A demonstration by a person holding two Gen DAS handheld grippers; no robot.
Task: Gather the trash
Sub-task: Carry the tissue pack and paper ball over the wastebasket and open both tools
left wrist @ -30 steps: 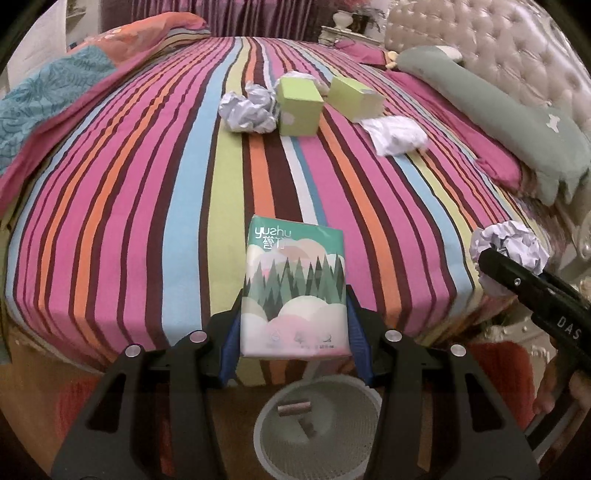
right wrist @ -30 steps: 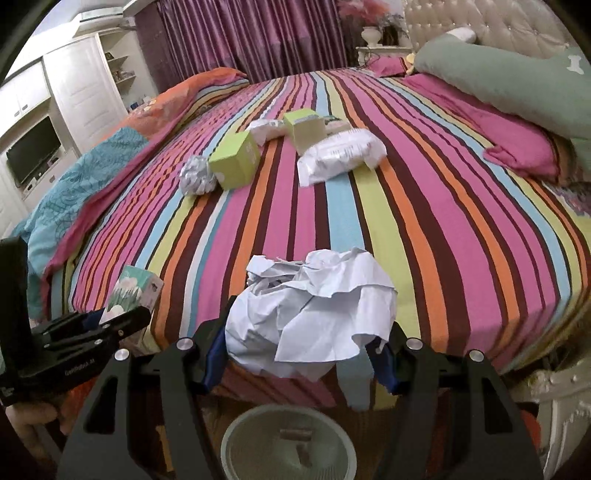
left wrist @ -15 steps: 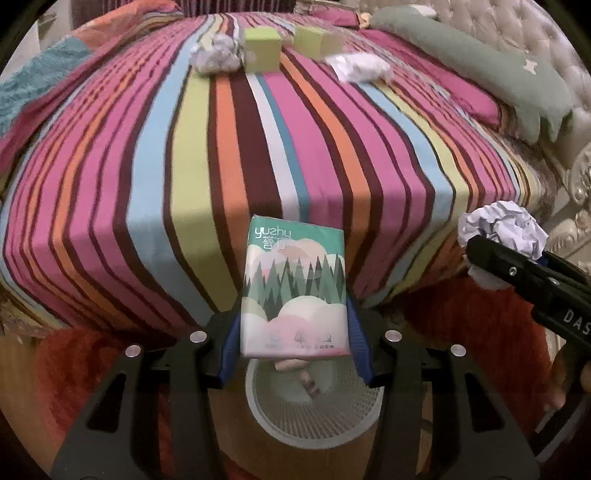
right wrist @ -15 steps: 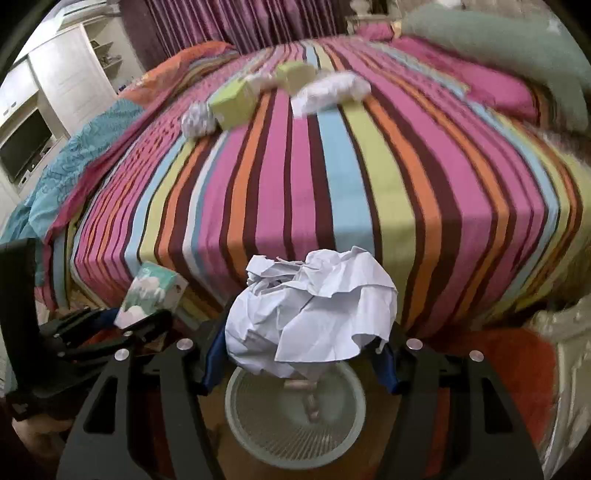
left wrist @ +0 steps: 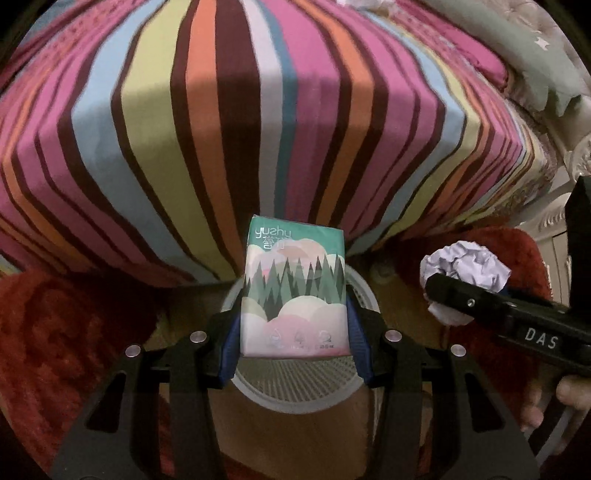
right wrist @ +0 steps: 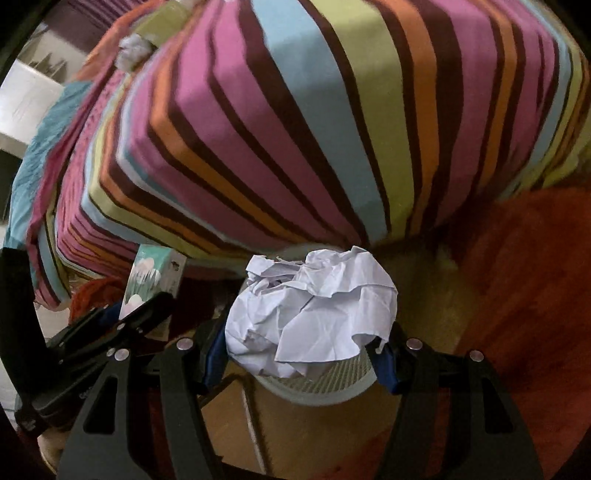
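My left gripper is shut on a tissue packet printed with green trees, held right over a white mesh trash bin on the floor. My right gripper is shut on a crumpled white paper ball, held over the same bin. The paper ball and right gripper also show at the right of the left wrist view. The packet and left gripper show at the left of the right wrist view.
The striped bed fills the space ahead, its front edge just beyond the bin. A red rug lies on the wooden floor on both sides. More paper and a green box lie far up the bed.
Both grippers have dropped and tilted down from over the bed to the floor in front of it. The bin now lies directly under the packet and the paper ball.
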